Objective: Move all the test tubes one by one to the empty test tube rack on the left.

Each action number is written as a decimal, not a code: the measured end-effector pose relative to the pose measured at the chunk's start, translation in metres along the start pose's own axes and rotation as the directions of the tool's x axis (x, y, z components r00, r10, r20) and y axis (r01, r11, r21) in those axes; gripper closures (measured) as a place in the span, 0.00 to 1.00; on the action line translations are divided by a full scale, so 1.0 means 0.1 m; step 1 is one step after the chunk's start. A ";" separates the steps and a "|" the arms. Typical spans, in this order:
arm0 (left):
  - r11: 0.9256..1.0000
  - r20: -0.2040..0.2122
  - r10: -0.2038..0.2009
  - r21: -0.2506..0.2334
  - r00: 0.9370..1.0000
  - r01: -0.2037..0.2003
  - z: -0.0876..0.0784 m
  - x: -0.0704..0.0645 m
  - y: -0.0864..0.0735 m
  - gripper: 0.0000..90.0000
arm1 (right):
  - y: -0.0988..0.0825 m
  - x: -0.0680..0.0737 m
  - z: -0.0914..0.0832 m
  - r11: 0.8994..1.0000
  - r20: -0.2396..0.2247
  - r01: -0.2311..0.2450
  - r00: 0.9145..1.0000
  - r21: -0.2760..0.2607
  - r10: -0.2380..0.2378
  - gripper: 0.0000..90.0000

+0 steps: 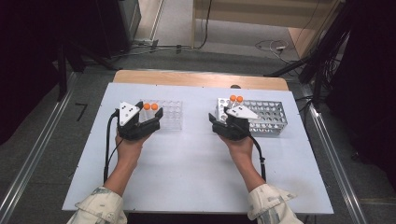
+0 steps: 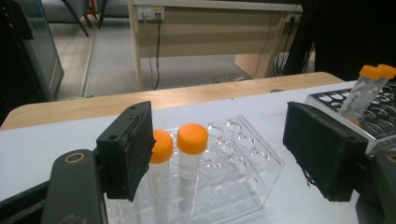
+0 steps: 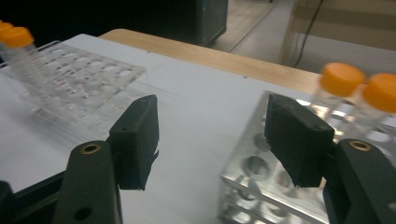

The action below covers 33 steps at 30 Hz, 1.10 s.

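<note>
A clear plastic rack (image 1: 169, 114) at the left holds two orange-capped tubes (image 1: 150, 107) in its near-left corner. My left gripper (image 1: 148, 112) stands open at that corner. In the left gripper view the tubes (image 2: 192, 140) rise just inside the left jaw, one partly hidden behind it, and the pads press on nothing. A metal rack (image 1: 268, 116) at the right holds two more orange-capped tubes (image 1: 236, 99). My right gripper (image 1: 222, 116) is open at its left end. In the right gripper view that rack's corner (image 3: 252, 172) lies by the right jaw, with the tubes (image 3: 343, 79) behind it.
The white board (image 1: 196, 168) lies on a wooden table (image 1: 201, 78). Both forearms come in from the bottom edge. Cables trail back from each gripper. Dark equipment and floor cables surround the table.
</note>
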<state>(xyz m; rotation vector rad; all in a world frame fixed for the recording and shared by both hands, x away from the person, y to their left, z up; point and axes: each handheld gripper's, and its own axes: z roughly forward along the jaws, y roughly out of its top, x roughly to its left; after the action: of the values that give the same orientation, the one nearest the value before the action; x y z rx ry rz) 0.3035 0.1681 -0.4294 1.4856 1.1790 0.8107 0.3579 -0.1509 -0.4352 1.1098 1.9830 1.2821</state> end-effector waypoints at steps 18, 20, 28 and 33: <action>1.000 0.028 0.015 0.022 1.000 -0.015 -0.08 -0.07 -0.09 0.24 | -0.09 -0.43 0.01 0.997 0.164 -0.077 0.983 -0.003 0.077 0.48; 1.000 0.028 0.013 0.022 1.000 -0.013 -0.08 -0.07 -0.09 0.24 | -0.11 -0.44 0.05 0.997 0.183 -0.082 0.980 -0.001 0.081 0.50; 1.000 0.031 0.012 0.027 0.999 -0.012 -0.08 -0.07 -0.10 0.24 | -0.14 -0.52 0.15 0.994 0.233 -0.107 0.967 -0.010 0.106 0.69; 0.999 0.032 0.011 0.030 0.999 -0.012 -0.08 -0.07 -0.10 0.24 | -0.16 -0.53 0.20 0.994 0.240 -0.110 0.965 -0.002 0.107 0.73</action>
<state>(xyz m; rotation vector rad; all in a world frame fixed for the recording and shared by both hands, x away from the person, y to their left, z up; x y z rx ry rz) 0.2916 0.1635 -0.4369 1.5253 1.1647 0.7777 0.3959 -0.1901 -0.4579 1.3279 1.7742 1.1307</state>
